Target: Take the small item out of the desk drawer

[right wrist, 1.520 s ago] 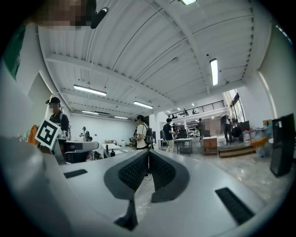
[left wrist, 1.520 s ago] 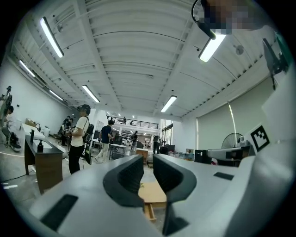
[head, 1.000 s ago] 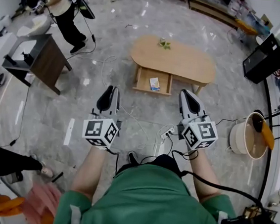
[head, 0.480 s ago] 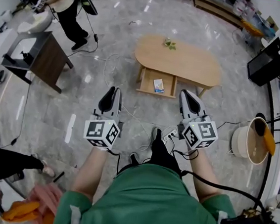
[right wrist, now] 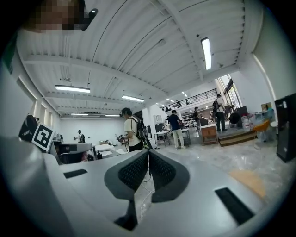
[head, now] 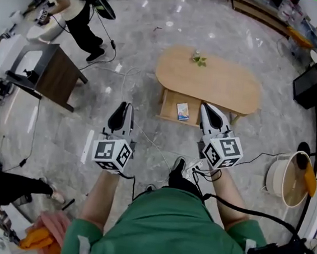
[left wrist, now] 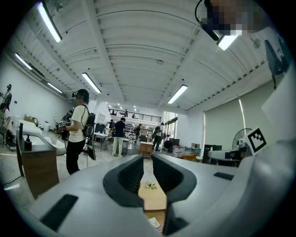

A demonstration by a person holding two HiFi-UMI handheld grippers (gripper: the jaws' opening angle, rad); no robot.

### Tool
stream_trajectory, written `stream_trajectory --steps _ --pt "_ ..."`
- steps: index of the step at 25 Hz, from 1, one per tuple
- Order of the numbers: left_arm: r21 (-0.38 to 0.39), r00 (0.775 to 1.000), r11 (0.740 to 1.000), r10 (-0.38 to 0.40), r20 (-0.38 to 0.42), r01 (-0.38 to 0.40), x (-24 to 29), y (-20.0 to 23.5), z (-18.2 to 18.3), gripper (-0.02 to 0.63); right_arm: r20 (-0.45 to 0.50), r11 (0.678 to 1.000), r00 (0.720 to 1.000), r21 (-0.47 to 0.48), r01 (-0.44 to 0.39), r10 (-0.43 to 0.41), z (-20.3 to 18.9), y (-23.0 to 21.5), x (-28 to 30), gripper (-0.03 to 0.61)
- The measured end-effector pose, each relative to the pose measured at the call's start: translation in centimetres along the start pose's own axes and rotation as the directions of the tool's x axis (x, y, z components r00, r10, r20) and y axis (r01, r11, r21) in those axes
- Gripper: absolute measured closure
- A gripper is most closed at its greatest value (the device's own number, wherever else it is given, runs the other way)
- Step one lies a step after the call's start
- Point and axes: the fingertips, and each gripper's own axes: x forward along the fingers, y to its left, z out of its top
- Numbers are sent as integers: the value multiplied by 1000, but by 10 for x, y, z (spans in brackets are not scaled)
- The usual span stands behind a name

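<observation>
Drawer (head: 169, 103) stands open under the oval worktop (head: 219, 85), small item (head: 183, 111) lying inside. Left gripper (head: 122, 111) jaws slightly apart, empty; right gripper (head: 209, 113) jaws pressed together, empty.

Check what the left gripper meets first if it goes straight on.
Likely the oval wooden table, framed between the parted jaws of the left gripper, its open drawer just below. Nothing nearer shows; depth is unclear.

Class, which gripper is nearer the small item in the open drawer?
Right. In the head view the right gripper is just right of the small item, short of the drawer; the left gripper is farther off to its left.
</observation>
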Motion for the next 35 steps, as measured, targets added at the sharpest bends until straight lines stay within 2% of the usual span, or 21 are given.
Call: stream_trajectory --steps 7,11,18,25,29,35 --pt "10 998 999 44 -53 -43 95 -17 -12 538 -50 999 998 28 -21 23 -9 -95 57 554" --pt "9 997 998 67 -45 -67 136 -30 -11 538 -64 999 997 21 -34 35 -5 -137 77 554" --pt "19 997 997 72 -36 -72 182 -41 -14 538 -38 999 998 2 -46 46 6 -179 104 554" --pt "2 991 996 89 -103 -89 212 -23 -32 538 -127 998 990 50 -48 54 -27 -195 138 554" --pt "-19 988 997 71 -138 -74 239 -8 -42 538 -168 999 986 50 -11 20 -35 -209 154 554" --pt "-36 983 999 3 -184 -9 294 41 -79 538 -230 991 967 39 124 -112 -73 -248 199 554"
